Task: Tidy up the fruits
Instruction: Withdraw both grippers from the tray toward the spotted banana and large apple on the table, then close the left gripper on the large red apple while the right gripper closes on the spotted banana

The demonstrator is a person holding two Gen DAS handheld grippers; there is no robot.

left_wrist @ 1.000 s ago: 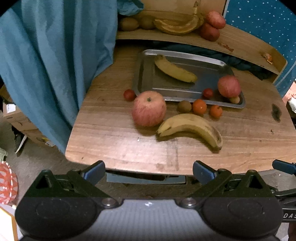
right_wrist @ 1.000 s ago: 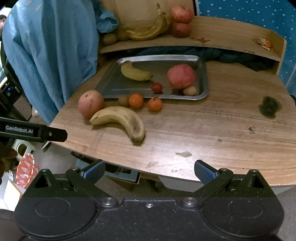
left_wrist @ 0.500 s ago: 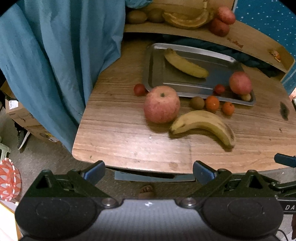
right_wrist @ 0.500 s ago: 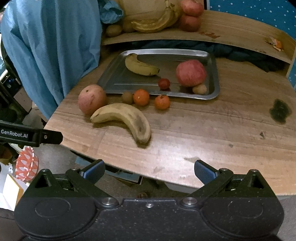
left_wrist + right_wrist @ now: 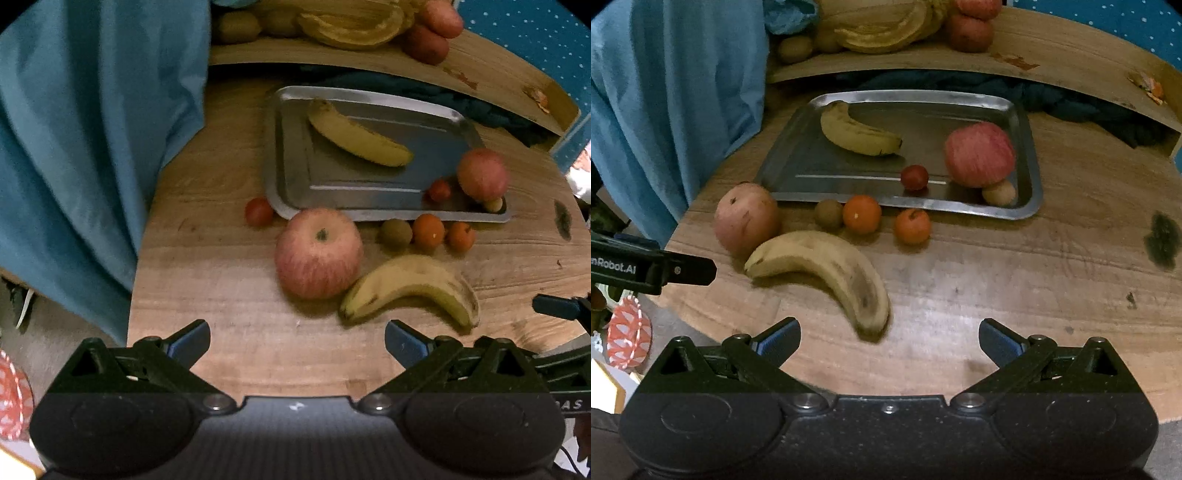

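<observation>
A steel tray (image 5: 783, 168) (image 5: 291, 195) on the wooden table holds a banana (image 5: 858, 131), a red apple (image 5: 979, 155), a cherry tomato (image 5: 914, 177) and a small pale fruit (image 5: 999, 192). In front of the tray lie a big apple (image 5: 318, 253) (image 5: 746, 218), a large banana (image 5: 410, 288) (image 5: 827, 266), a kiwi (image 5: 828, 213), two small oranges (image 5: 861, 214) (image 5: 912, 226) and a cherry tomato (image 5: 259, 211). My left gripper (image 5: 297, 343) is open just short of the big apple. My right gripper (image 5: 889, 341) is open, near the large banana's end.
A raised wooden shelf (image 5: 1052, 48) at the back carries bananas, kiwis and apples. Blue cloth (image 5: 92, 129) hangs over the table's left side. Dark cloth (image 5: 1108, 110) lies under the shelf. A dark stain (image 5: 1161, 240) marks the table at right.
Both grippers have moved forward over the table's near edge toward the fruit. The fruit and tray have not moved.
</observation>
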